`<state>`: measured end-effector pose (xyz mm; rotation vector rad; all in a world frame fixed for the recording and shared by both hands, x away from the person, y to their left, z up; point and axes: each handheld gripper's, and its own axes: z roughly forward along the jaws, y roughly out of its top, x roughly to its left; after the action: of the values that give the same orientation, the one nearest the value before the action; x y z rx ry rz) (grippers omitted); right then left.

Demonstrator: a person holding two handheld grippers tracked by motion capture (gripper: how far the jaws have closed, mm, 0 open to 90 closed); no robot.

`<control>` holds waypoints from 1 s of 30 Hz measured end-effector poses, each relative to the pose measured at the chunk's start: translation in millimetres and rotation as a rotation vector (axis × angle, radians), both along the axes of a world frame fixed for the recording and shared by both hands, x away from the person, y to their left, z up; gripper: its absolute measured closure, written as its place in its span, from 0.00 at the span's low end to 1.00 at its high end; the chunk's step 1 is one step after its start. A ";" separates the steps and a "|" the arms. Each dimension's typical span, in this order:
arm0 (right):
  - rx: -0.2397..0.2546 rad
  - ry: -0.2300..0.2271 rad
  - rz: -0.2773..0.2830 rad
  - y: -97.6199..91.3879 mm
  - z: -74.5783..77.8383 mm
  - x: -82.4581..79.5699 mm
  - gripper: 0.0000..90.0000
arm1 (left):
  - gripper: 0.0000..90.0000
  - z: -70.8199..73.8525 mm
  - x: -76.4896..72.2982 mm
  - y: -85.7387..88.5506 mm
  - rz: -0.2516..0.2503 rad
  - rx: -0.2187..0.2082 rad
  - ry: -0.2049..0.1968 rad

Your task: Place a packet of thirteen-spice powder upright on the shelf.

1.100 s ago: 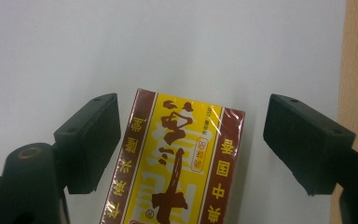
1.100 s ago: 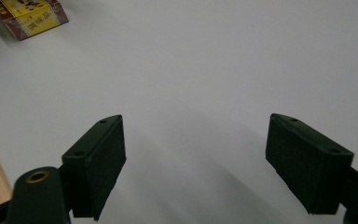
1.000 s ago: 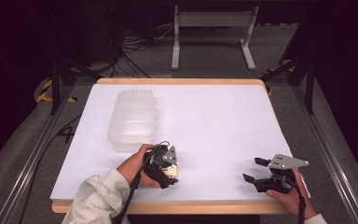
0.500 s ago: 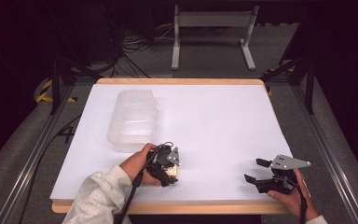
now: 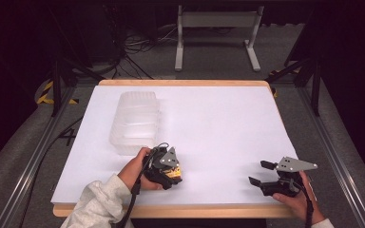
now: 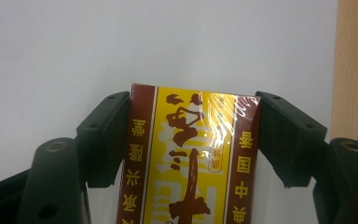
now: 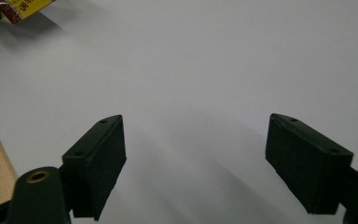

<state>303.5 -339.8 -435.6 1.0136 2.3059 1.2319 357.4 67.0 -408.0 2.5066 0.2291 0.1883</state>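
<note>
Bright table, dark surrounds, pics slightly soft

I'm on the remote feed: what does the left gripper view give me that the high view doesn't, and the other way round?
Left gripper view alone: the left tongs have just been closing, and both pads press the sides of the yellow and brown packet, with its printed characters readable.
High view alone: the clear plastic container beyond the left hand, and the right tongs open near the table's front edge.
Both: the packet, the left tongs and the white table.

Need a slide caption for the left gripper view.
Left tool closed on a yellow-and-maroon shrink-wrapped box above the white table.
</note>
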 end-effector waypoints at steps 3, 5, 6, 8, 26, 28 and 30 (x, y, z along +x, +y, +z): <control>0.001 0.000 0.000 0.6 -0.2 0.8 0.23 | 0.34 5.0 -2.5 4.8 0.039 -0.036 -0.006; 0.002 -0.001 0.000 1.3 -0.3 1.6 0.23 | 0.35 9.1 -4.1 8.5 0.055 -0.063 -0.014; 0.004 0.000 0.001 1.6 -0.1 1.8 0.23 | 0.35 10.9 -4.5 10.2 0.062 -0.084 -0.014; 0.008 -0.002 0.002 2.2 0.4 2.1 0.23 | 0.35 15.1 -5.7 12.8 0.080 -0.105 -0.019; 0.019 -0.004 0.012 1.1 1.3 3.0 0.22 | 0.36 66.4 -2.4 41.3 0.253 -0.343 -0.139; 0.043 0.003 0.018 1.5 2.3 2.5 0.22 | 0.36 70.8 3.0 47.4 0.304 -0.369 -0.163; 0.043 -0.002 0.025 3.2 3.5 1.3 0.22 | 0.36 74.6 11.3 56.6 0.359 -0.429 -0.142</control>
<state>304.9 -336.6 -432.1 1.0002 2.3066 1.2965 368.7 123.5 -333.4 2.0022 0.5946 0.4143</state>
